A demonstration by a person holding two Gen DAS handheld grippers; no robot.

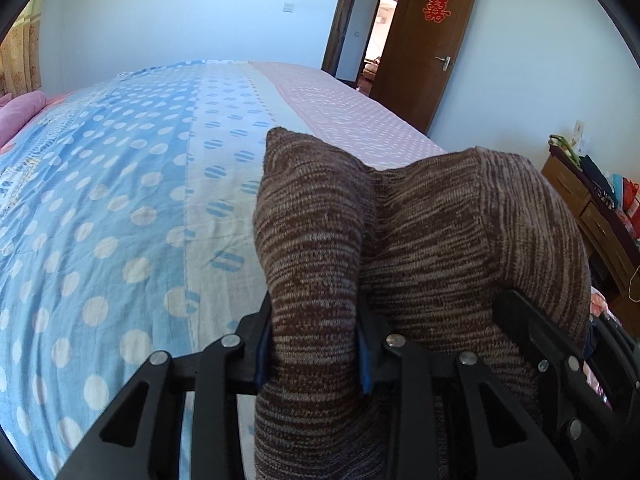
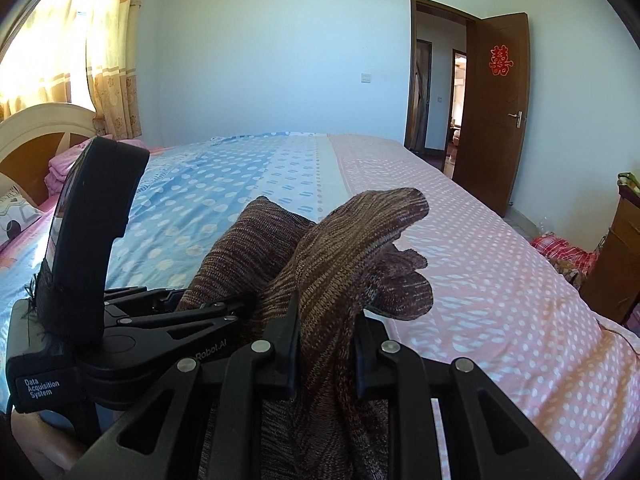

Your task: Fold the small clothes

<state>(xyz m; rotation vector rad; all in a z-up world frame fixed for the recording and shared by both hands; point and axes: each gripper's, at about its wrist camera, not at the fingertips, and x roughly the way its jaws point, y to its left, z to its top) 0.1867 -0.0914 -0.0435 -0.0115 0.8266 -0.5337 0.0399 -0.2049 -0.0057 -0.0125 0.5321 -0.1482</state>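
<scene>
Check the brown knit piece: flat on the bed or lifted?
Lifted. Both the left hand-held gripper and right hand-held gripper clamp the brown knit piece, bunched above the bed, not spread.

Pretty ordinary bedroom: pale blue-white walls [image 2: 280, 40], big bed [image 2: 460, 240] with a polka-dot sheet, blue on one side and pink on the other. Brown wooden door [image 2: 496, 112] stands open with a red paper cutout [image 2: 501, 61] on it. Sun glows through patterned yellow curtains [image 2: 96, 48] behind a cream headboard [image 2: 44, 120]. A cluttered wooden dresser [image 1: 592, 216] sits by the wall.
</scene>
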